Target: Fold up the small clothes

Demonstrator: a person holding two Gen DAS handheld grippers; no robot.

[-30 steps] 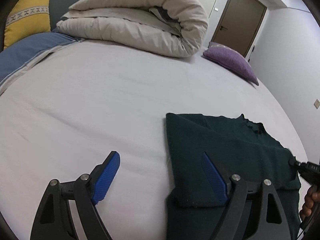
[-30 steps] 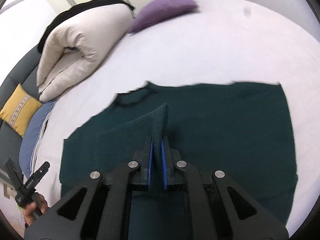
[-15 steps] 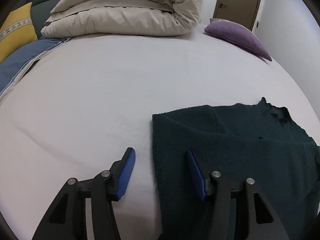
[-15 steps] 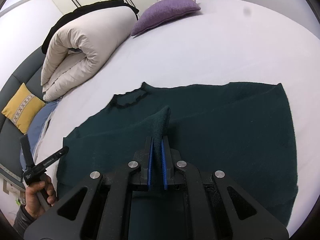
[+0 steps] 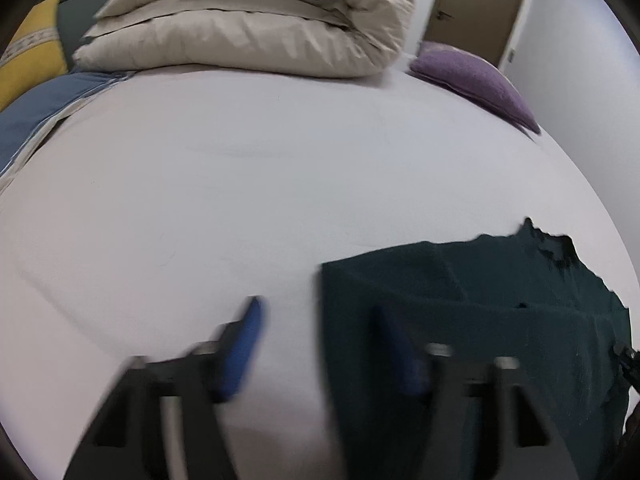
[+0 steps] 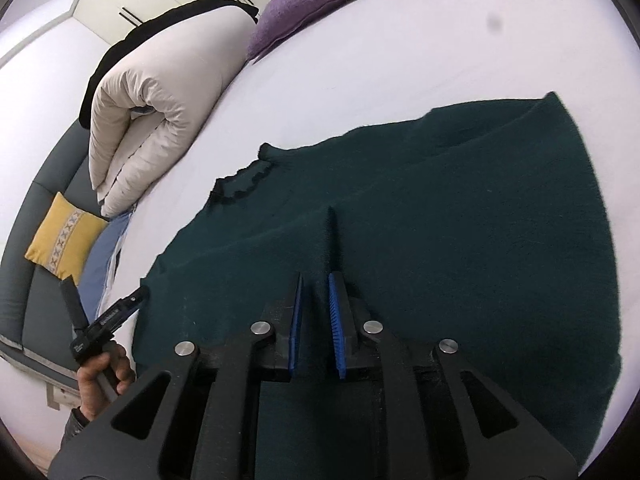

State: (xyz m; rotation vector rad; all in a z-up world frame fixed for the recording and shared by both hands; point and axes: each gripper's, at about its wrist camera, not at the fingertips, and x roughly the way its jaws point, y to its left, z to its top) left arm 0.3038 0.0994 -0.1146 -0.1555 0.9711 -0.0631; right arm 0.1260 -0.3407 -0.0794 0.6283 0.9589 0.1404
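Observation:
A dark green knit sweater (image 6: 440, 216) lies flat on the white bed, partly folded, its frilled neck at the far left. It also shows in the left wrist view (image 5: 460, 320) at the lower right. My right gripper (image 6: 316, 312) hovers low over its middle, jaws a little apart, with a small raised ridge of cloth just beyond the tips. My left gripper (image 5: 320, 344) is open and blurred by motion, straddling the sweater's left edge: one finger over the sheet, the other over the cloth. It also shows in the right wrist view (image 6: 104, 316), held by a hand.
A rolled beige duvet (image 5: 256, 28) lies at the bed's far end, with a purple cushion (image 5: 476, 80) to its right. A yellow cushion (image 6: 64, 236) and blue cloth (image 5: 36, 108) lie at the left side. A door (image 5: 480, 4) stands behind.
My right gripper has opened and let go of the pinched sweater fold, which has dropped almost flat. My left gripper has shifted forward along the sweater's left edge, still open.

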